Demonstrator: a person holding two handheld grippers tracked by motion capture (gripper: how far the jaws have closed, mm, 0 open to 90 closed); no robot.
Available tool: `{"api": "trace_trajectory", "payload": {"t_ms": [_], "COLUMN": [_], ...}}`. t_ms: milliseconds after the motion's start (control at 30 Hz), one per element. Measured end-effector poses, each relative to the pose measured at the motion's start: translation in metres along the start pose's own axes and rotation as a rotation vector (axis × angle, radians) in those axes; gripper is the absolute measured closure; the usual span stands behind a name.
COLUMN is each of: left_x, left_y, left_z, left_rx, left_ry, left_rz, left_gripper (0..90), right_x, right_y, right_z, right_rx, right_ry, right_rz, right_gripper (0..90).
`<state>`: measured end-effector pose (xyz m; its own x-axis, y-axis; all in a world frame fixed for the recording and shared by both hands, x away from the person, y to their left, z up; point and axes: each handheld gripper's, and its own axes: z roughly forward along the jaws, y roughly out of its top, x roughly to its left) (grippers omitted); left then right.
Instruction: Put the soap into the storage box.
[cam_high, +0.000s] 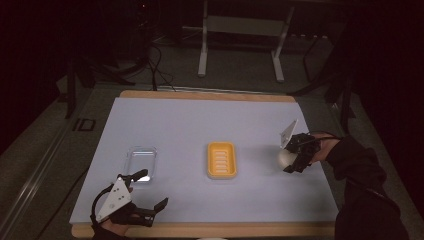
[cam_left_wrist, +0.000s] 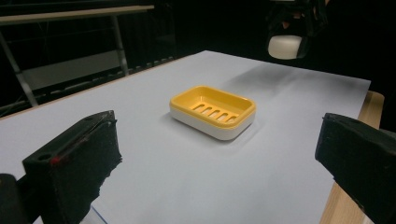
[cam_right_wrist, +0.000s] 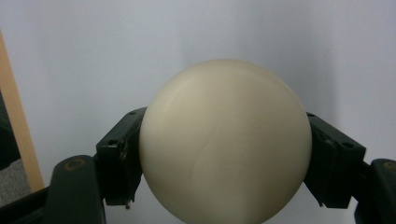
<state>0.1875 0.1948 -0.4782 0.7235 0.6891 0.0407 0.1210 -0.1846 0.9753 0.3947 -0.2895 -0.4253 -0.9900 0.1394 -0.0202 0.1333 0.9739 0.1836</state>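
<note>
Your right tool (cam_high: 292, 159) is clamped on the cream soap bar (cam_high: 286, 158), one jaw on each side, and holds it clear above the right part of the counter (cam_high: 190, 120), your forearm reaching in from the right edge. The yellow soap dish (cam_high: 221, 160) sits mid-counter to its left. Your left tool (cam_high: 145, 192) rests low at the near-left corner, jaws wide apart, beside a clear plastic lid (cam_high: 141, 161).

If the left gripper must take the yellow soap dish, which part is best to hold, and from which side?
Probably across the two long sides of the yellow soap dish, coming from above. It lies flat and upright on the white mat, with free space all around. The long rims run parallel, the narrower span. The left gripper stands open.
</note>
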Motion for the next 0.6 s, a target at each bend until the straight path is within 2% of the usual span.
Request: {"api": "trace_trajectory", "payload": {"t_ms": [233,600], "left_x": [0.0,0.0], "left_y": [0.0,0.0], "left_z": [0.0,-0.001], "left_rx": [0.0,-0.004], "left_ry": [-0.001,-0.002], "left_rz": [-0.002,-0.003], "left_gripper": [0.0,0.1], "right_x": [-0.001,0.0], "right_y": [0.018,0.05], "right_z": [-0.005,-0.01], "right_rx": [0.002,-0.001], "right_ry": [-0.002,-0.012], "right_rz": [-0.015,-0.076], "right_gripper": [25.0,24.9]}}
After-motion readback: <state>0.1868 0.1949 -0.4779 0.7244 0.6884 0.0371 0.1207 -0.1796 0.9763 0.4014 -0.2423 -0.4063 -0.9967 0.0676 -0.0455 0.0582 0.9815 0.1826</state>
